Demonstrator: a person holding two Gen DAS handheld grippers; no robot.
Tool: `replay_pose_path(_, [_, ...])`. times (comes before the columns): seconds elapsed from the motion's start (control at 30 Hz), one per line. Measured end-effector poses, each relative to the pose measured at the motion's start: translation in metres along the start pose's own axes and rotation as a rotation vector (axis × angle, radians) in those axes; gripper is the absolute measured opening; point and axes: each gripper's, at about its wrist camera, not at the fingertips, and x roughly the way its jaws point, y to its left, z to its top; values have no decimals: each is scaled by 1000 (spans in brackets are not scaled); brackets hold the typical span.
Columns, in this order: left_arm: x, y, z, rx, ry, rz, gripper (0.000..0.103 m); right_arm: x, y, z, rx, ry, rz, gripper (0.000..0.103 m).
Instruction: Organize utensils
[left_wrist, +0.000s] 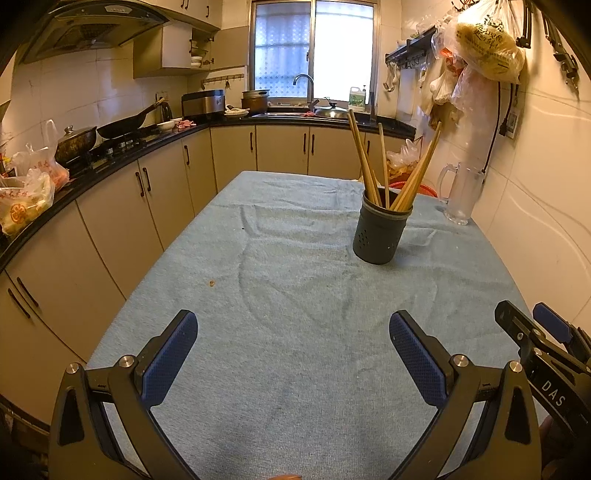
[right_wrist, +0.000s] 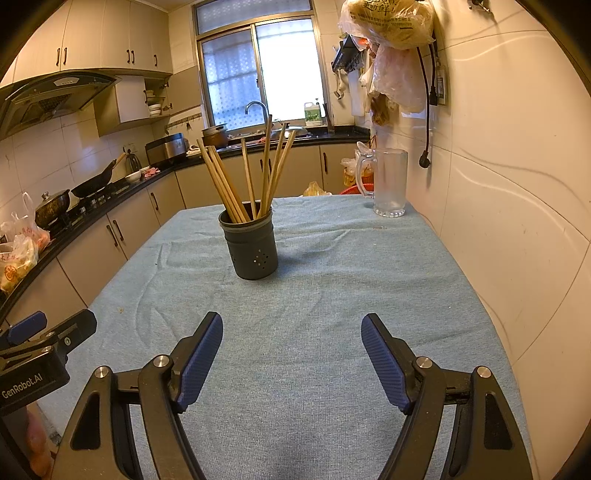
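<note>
A dark grey holder (left_wrist: 380, 232) (right_wrist: 253, 247) with small holes stands upright on the blue cloth (left_wrist: 295, 295) (right_wrist: 314, 295) that covers the table. Several wooden chopsticks (left_wrist: 384, 166) (right_wrist: 251, 177) lean out of it in different directions. My left gripper (left_wrist: 293, 328) hovers low over the cloth near the front, open, nothing between its blue pads. My right gripper (right_wrist: 291, 332) is beside it, also open and empty. Each gripper shows at the edge of the other's view: the right one (left_wrist: 524, 328) and the left one (right_wrist: 55, 325). The holder stands well ahead of both.
A clear glass mug (left_wrist: 461, 192) (right_wrist: 388, 184) stands at the far right corner of the table, by the tiled wall. A black counter (left_wrist: 110, 155) with pots and bags runs along the left. Plastic bags (left_wrist: 484, 44) hang on the right wall.
</note>
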Motion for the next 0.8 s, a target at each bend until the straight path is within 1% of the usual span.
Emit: replay_pose_path(0.8, [6,1,-3,-10,18,-1,103,3,0,-4,-11,13,-2,82])
